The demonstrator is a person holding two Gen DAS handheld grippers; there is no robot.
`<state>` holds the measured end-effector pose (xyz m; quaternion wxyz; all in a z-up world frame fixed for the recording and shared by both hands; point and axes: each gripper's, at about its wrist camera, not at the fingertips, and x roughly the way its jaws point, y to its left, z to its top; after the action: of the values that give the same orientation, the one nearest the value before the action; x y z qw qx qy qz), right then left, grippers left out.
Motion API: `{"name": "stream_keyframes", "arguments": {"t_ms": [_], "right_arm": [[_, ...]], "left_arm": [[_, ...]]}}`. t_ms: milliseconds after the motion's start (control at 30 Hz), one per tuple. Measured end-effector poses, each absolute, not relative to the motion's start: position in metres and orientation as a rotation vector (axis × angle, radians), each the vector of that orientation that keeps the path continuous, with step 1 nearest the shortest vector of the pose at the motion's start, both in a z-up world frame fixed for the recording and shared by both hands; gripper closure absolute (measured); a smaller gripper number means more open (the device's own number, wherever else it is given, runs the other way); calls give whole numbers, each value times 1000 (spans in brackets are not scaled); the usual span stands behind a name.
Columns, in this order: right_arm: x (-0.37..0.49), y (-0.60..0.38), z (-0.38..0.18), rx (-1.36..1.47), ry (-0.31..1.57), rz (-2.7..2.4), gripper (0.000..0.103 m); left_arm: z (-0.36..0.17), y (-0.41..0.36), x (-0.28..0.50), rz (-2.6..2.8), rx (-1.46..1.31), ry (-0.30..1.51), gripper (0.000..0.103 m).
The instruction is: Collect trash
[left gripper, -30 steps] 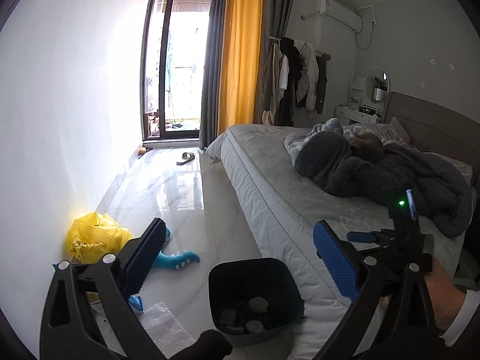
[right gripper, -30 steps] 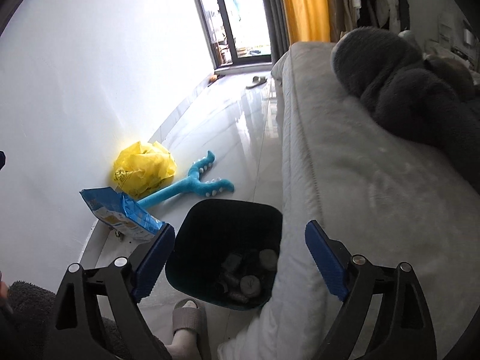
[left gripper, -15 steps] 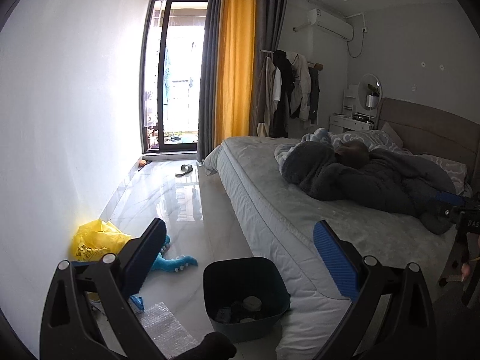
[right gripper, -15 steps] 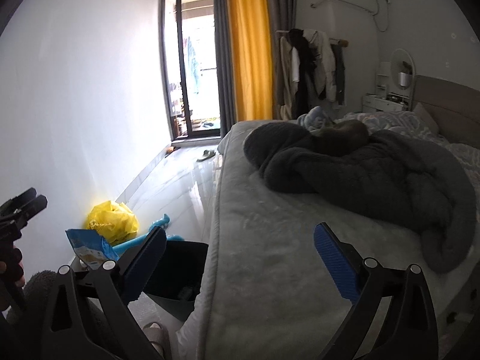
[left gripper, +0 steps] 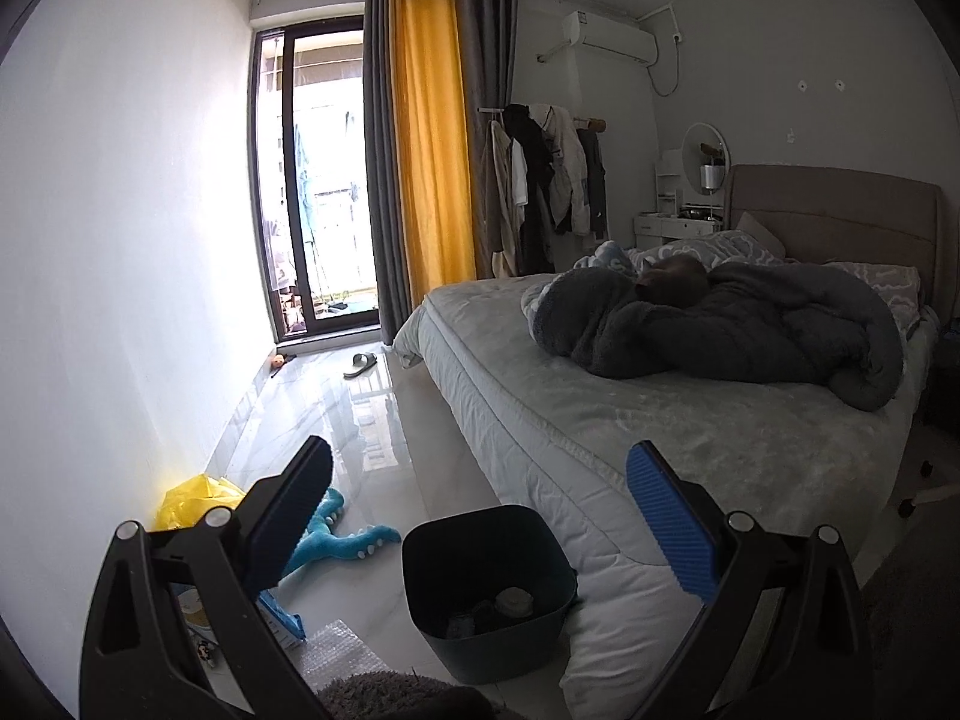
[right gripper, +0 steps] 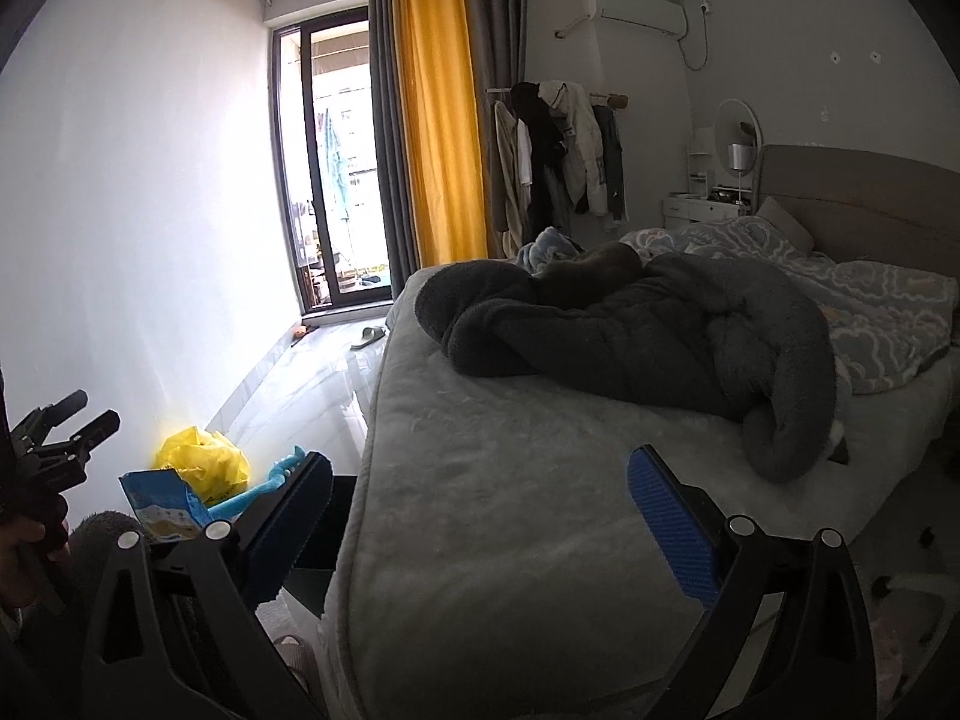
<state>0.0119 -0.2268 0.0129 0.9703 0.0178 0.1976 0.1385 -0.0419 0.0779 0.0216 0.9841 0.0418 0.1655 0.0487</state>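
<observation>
From the left wrist view, the left gripper (left gripper: 480, 516) hangs with its blue-padded fingers spread wide and nothing between them. Below it a dark teal plastic waste bin (left gripper: 487, 591) stands on the pale marble floor, touching the side of the grey quilted bed (left gripper: 600, 420); a few pieces of rubbish lie at its bottom. Left of the bin lie a teal plush toy with white teeth (left gripper: 336, 534), a crumpled yellow plastic bag (left gripper: 192, 495) against the white wall, a blue and white snack packet (left gripper: 276, 615) partly hidden behind the gripper's left finger, and a sheet of clear bubble wrap (left gripper: 342, 654) near the bin's front corner.

From the right wrist view, the right gripper (right gripper: 480, 516) is likewise released and holds nothing, aimed out over the bed with its rumpled dark grey blanket (right gripper: 630, 336). Only a dark edge of the bin shows beside the mattress. The snack packet stands left of the bin, the yellow bag beyond it, and the left gripper is visible at the far left edge.

Judging by this, the collector is between pickups, with loose trash still on the floor. The next move calls for lowering one gripper toward the floor left of the bin and closing on the packet or bubble wrap, both thin and light.
</observation>
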Motion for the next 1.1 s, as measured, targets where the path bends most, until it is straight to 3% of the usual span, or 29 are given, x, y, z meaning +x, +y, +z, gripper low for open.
{"name": "stream_keyframes", "arguments": {"t_ms": [133, 1100], "right_arm": [[15, -231, -8, 59, 450, 296, 3], [11, -225, -5, 82, 438, 354, 3]], "left_arm": [[19, 83, -39, 99, 50, 343, 3], [11, 90, -39, 79, 26, 370, 3]]}}
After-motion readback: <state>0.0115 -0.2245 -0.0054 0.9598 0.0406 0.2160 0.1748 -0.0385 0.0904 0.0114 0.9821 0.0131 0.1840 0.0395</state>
